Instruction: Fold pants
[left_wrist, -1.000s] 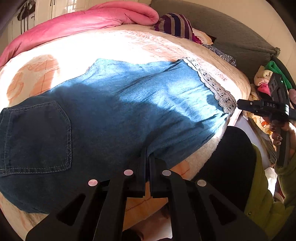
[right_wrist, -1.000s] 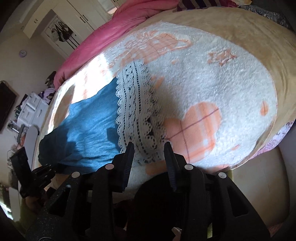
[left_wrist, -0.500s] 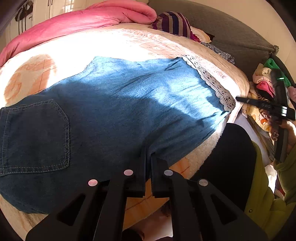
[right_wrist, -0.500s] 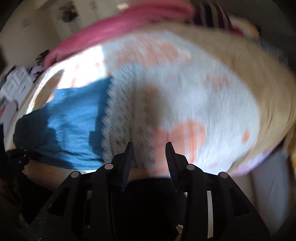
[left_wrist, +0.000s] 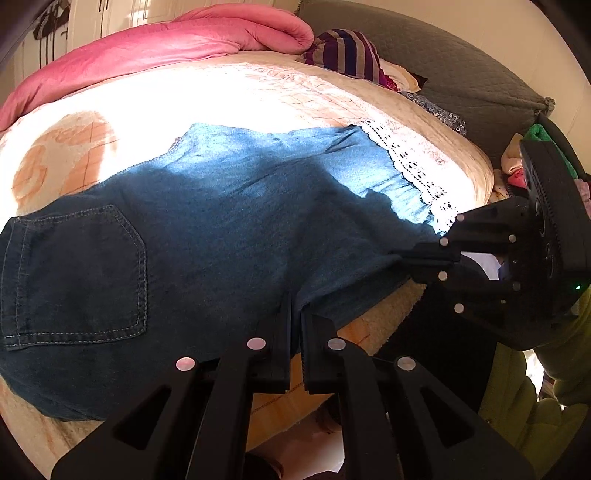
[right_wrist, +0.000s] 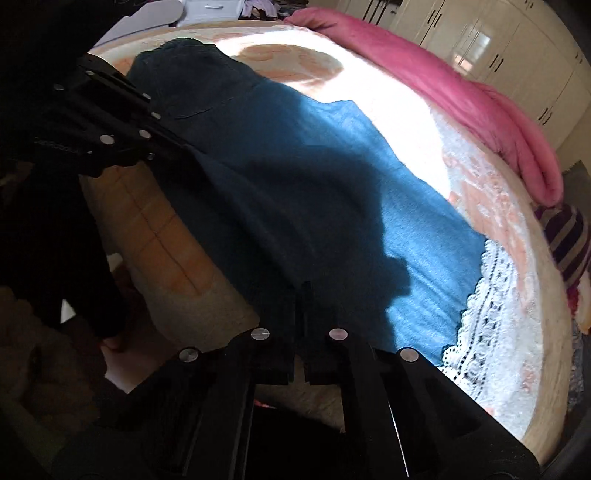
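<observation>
Denim pants lie spread flat across a cream blanket with orange heart prints on the bed, the back pocket facing up at the left end and a white lace hem finishing the leg at the right end. Sunlight falls over the far half of the fabric while the near half sits in shadow. At the near edge of the bed, the left gripper has its jaws pressed together on the near edge of the pants, about midway along the leg. Further right along that same edge, close to the lace, the right gripper reaches in from the side with its jaws closed tight on the denim; from its own camera the dark cloth runs straight up into the closed tips. Both grippers pinch the same near edge, well apart from each other. A rolled pink quilt runs along the far side of the bed, with a striped purple garment beside it and a grey quilted headboard at the far right. A green sleeve shows behind the right gripper.
</observation>
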